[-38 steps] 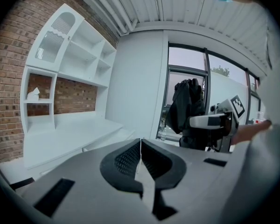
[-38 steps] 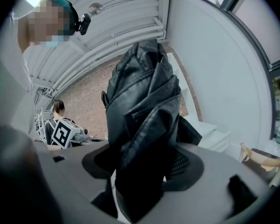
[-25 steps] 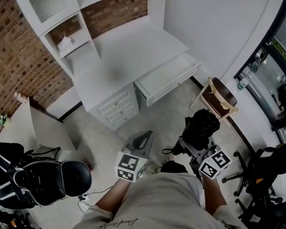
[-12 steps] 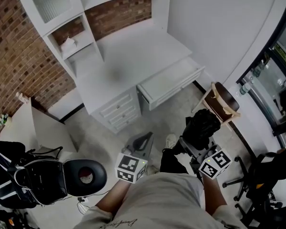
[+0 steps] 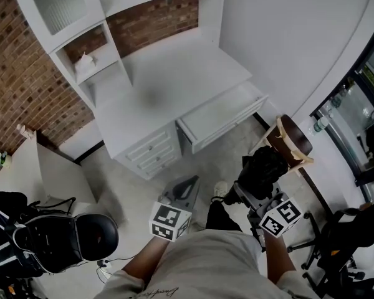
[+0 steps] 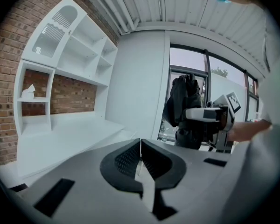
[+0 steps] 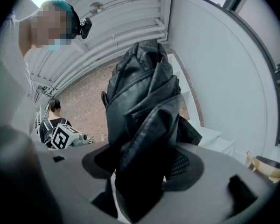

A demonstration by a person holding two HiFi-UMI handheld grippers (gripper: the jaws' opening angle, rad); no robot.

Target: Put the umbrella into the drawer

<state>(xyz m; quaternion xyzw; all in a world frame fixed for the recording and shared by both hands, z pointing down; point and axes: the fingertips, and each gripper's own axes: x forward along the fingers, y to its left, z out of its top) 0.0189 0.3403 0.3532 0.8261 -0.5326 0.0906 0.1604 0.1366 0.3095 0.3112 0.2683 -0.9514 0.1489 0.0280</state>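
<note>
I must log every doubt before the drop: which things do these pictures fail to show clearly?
1. Gripped end of the umbrella: right gripper view, buried inside the right claw under its own folded fabric.
2. Rear of the drawer: head view, covered by the desk top.
3. Nature of the white item on the shelf: head view, too small to identify.

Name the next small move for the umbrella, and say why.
Probably carry the right gripper forward toward the open drawer: its fingers are shut on the folded black umbrella, and the drawer already stands pulled out from the desk, some way ahead.
</note>
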